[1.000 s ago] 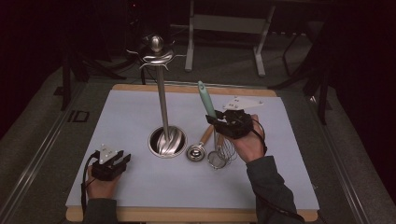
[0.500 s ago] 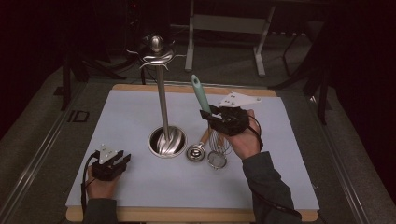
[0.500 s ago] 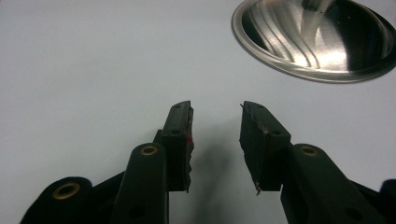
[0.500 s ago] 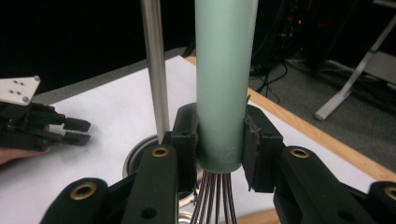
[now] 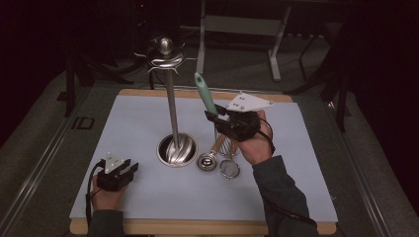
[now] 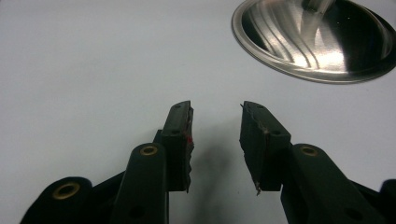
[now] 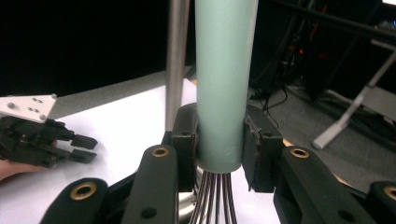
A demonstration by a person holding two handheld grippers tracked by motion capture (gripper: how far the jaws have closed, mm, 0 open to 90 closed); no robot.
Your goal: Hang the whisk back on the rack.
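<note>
The light grey surface point(image 5: 148, 197) is seen lying on a wooden board, and all the things are placed on it. The tall steel utensil stand point(image 5: 171, 106) is set near the middle of the surface: a thin upright pole with curved hooks and a round knob at its top, rising from a round shiny base point(image 6: 317, 39). In the left gripper view a part of this base is seen at the upper right, a little ahead of the jaws.

The wire whisk with a pale green cylindrical handle point(image 5: 205, 96) is grasped by the right hand-held gripper point(image 5: 213, 118) just to the right of the stand. The whisk is held tilted, with the handle pointing up and slightly to the left and the wires point(image 5: 223, 144) hanging down towards the surface. In the right gripper view the two black pads are pressed on both sides of the lower end of the handle point(image 7: 224, 88), right above the place where the dark wires come out.

The left hand-held gripper point(image 5: 129, 170) is rested low near the front left corner of the surface, well apart from the whisk. Its jaws are released, with nothing between them.

Two small round steel pieces point(image 5: 217, 164) are lying side by side just to the right of the base, below the whisk.
</note>
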